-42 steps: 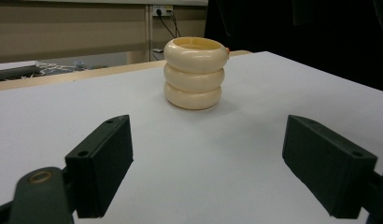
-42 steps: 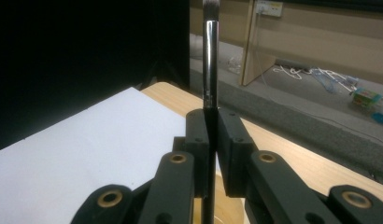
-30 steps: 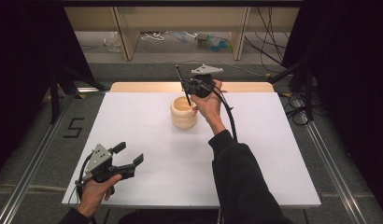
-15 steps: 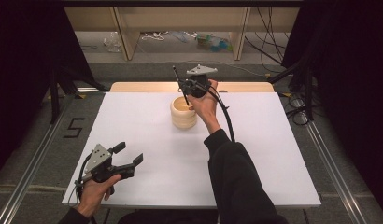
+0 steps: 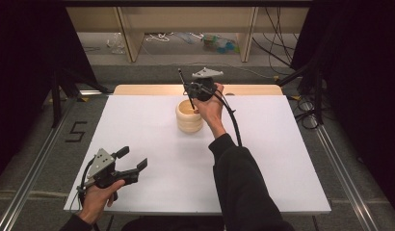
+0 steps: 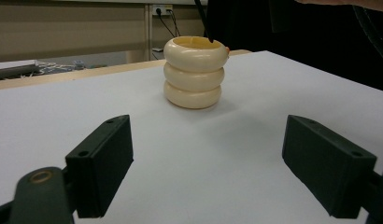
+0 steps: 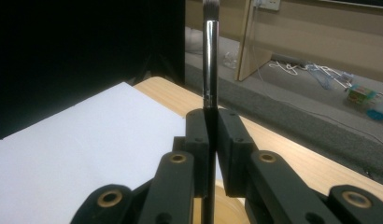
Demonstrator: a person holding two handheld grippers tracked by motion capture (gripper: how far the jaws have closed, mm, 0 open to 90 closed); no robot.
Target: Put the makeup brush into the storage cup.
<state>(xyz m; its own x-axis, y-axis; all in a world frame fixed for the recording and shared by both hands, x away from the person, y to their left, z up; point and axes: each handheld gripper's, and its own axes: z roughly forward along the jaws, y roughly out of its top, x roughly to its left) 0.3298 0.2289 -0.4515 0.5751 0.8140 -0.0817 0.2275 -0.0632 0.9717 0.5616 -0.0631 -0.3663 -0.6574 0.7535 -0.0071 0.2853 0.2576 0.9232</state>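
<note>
A cream ribbed holder point(image 5: 189, 117) point(image 6: 195, 72) stands on the white table point(image 5: 152, 125), a little behind its middle. My right gripper point(image 5: 190, 92) point(image 7: 211, 126) hovers just above and behind the holder, shut on a thin black brush point(image 5: 182, 78) point(image 7: 209, 56). The brush stands almost upright with its bristles on top. Its lower end dips to the holder's mouth point(image 6: 204, 21). Near the table's front left corner my left gripper point(image 5: 133, 159) point(image 6: 208, 163) is open with nothing between its jaws, and it points toward the holder.
A wooden strip point(image 5: 147, 89) runs along the table's far edge. Beyond it lie cables and small clutter point(image 5: 215, 42) on the floor between wooden legs. Metal rails point(image 5: 36, 163) flank the table. A "5" mark point(image 5: 76, 131) is on the floor at left.
The right hand with the brush has shifted slightly to the left above the holder. The left gripper has kept still.
</note>
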